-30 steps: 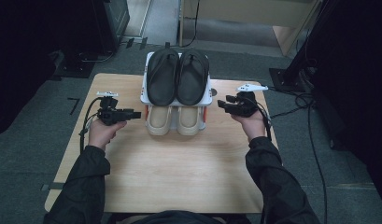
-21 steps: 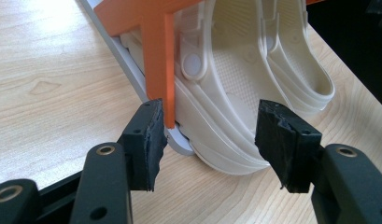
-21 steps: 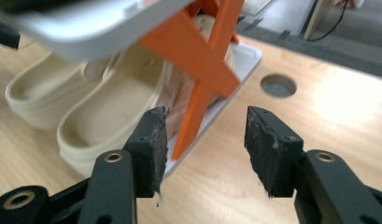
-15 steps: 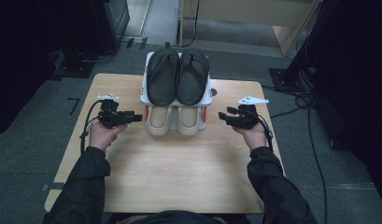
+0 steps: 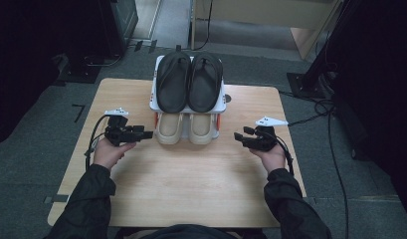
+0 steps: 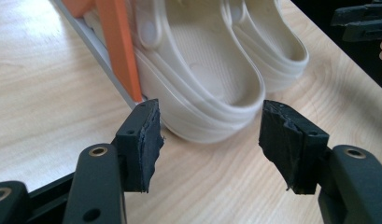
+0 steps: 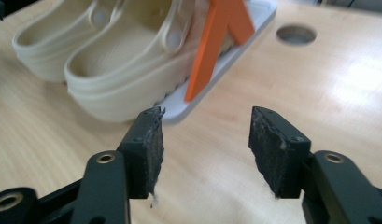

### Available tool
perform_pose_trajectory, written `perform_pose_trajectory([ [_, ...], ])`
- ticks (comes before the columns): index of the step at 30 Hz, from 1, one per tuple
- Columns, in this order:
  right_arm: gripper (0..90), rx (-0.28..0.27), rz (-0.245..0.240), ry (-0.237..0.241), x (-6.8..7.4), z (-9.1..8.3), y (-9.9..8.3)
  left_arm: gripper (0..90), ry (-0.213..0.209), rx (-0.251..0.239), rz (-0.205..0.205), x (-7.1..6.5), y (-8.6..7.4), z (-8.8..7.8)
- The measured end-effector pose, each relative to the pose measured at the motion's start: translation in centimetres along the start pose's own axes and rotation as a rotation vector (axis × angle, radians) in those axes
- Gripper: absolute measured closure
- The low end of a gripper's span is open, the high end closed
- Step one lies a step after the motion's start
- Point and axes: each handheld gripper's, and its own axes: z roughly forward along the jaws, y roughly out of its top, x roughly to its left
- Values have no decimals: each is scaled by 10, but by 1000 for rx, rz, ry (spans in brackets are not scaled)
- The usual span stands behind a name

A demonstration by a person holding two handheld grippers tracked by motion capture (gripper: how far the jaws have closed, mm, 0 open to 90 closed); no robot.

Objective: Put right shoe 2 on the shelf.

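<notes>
A small shoe rack point(image 5: 222, 105) with white shelves and orange supports stands at the back middle of the table. A pair of black flip-flops point(image 5: 189, 80) lies on its top shelf, and a pair of beige clogs point(image 5: 185, 128) sits below, heels toward me. My left gripper point(image 5: 144, 133) hovers just left of the clogs, pointing right. The right gripper point(image 5: 239, 135) is off to their right, pointing left. Both sets of jaws have just been opening and hold nothing. In the left gripper view the nearer clog's heel point(image 6: 212, 88) lies just beyond the open left gripper point(image 6: 209, 140). The right gripper point(image 7: 205, 149) is open over bare wood.
The wooden table point(image 5: 191, 184) has a round cable hole point(image 5: 227, 98) beside the rack's right side. An orange support point(image 7: 216, 42) rises from the rack's white base point(image 7: 240, 46). Dark equipment, cables and grey carpet surround the table.
Both grippers have drawn back from the rack toward the person. The right one has also sunk closer to the table. Both pairs of jaws stand wider.
</notes>
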Motion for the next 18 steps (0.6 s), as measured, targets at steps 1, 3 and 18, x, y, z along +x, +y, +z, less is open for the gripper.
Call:
perform_pose_trajectory([
  [1, 431, 16, 2, 6, 1, 0, -1, 387, 0, 8, 5, -1, -1, 0],
  [3, 436, -6, -15, 15, 5, -1, -8, 379, 10, 3, 18, -3, -2, 0],
  [18, 391, 15, -59, 25, 16, 1, -20, 365, -55, 1, 58, -10, -3, 11],
])
